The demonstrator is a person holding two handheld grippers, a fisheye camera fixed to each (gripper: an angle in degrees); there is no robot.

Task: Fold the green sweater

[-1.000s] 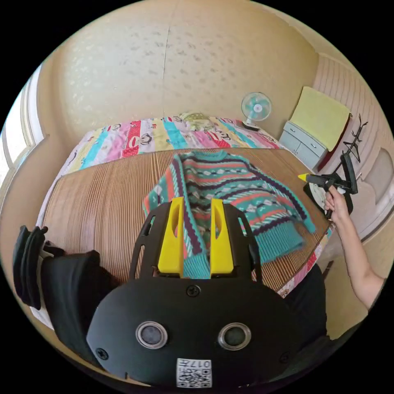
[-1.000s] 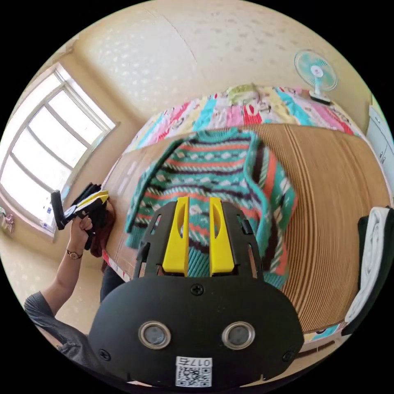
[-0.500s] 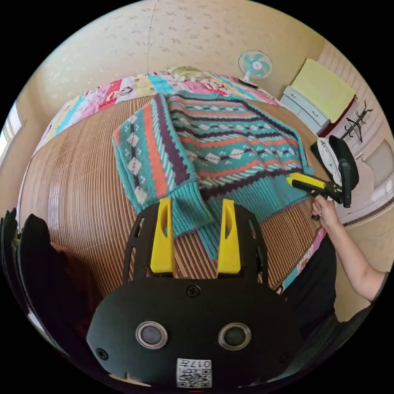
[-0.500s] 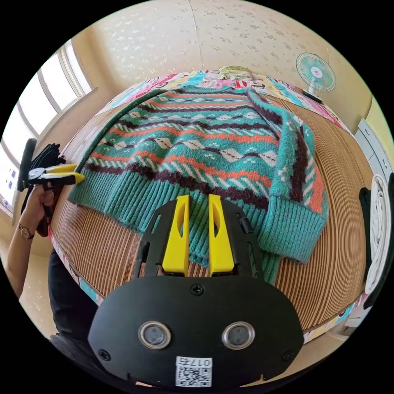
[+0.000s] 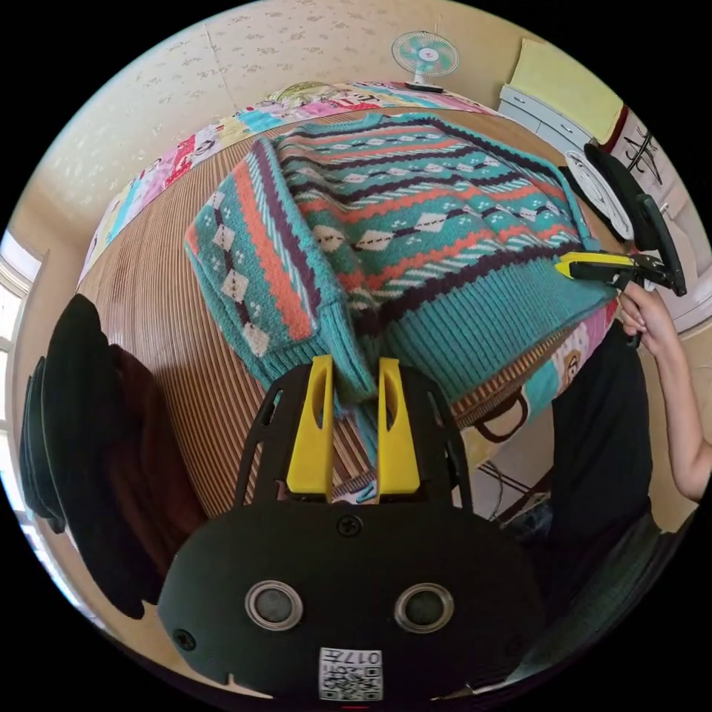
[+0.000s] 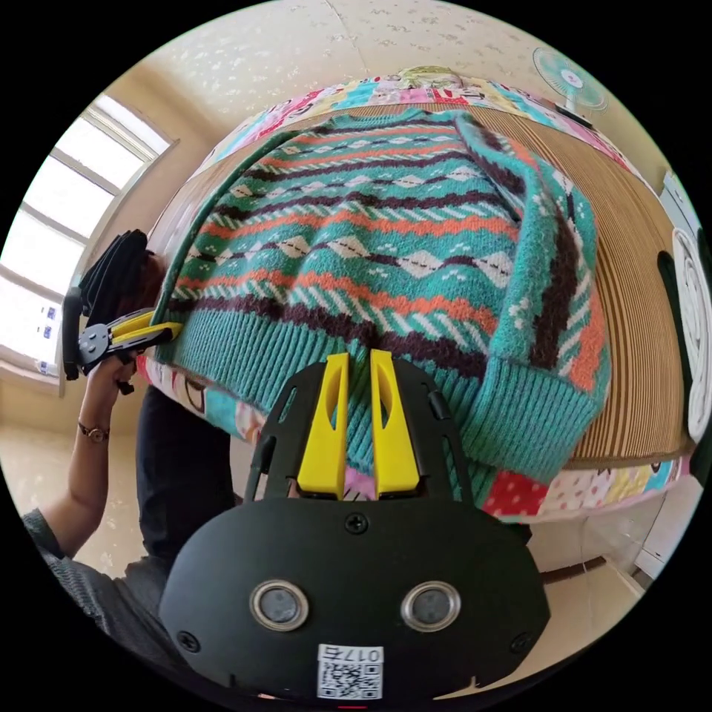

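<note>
Green sweater lies on the bed's slatted mat, hem at the near edge. Hem is pinched in narrow jaws of left gripper and right gripper; both corners should be lifted evenly.

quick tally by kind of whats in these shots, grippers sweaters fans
grippers: 2, left and right
sweaters: 1
fans: 1
total: 4
</note>
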